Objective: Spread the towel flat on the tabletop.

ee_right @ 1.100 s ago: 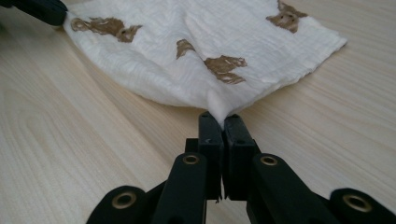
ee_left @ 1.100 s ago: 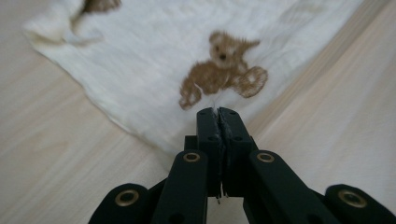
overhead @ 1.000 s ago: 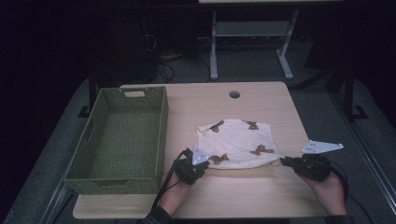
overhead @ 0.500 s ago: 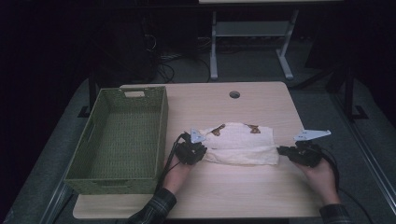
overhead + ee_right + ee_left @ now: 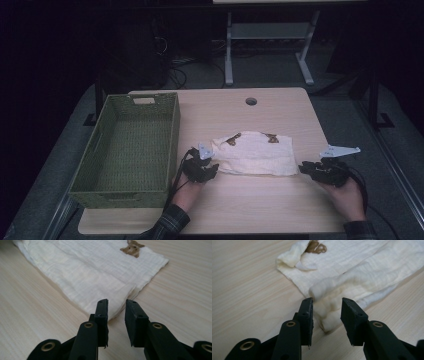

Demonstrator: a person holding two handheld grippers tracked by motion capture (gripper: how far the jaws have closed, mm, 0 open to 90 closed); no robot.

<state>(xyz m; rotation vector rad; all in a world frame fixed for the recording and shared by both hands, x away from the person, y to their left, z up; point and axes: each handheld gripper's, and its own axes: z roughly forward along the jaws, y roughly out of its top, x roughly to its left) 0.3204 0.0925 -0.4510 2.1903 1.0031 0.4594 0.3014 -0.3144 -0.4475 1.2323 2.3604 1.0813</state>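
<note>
Left gripper [image 5: 214, 167]: held in the person's left hand [image 5: 187, 192], at the near left corner of the cloth [image 5: 255, 154]. In the left gripper view [image 5: 327, 307] its jaws stand apart and have just been opening; a bunched fold of the cloth's corner [image 5: 325, 311] lies in the gap between them, close to the pads, with no squeeze on it to be seen (the fabric sits loose on the table).

Right gripper [image 5: 303, 169]: held in the person's right hand [image 5: 345, 195], at the near right corner of the cloth. In the right gripper view [image 5: 116, 306] its jaws are parted by a narrow gap and have just been opening; the cloth's near corner [image 5: 117, 307] lies flat on the table just ahead of and between the tips, not clamped.

Cloth: cream, crinkled weave, printed with small brown animal figures [image 5: 132, 248]. Folded into a long band lying left to right across the middle of the table [image 5: 260, 205], the brown prints showing along its far edge. Right of the basket, apart from it.

Basket [image 5: 100, 185]: green, woven, rectangular, with a handle slot in its far wall. Stands on the left part of the table, its long side running near to far.

Table: pale wood grain, with a round cable hole [image 5: 251, 101] near the far edge.
</note>
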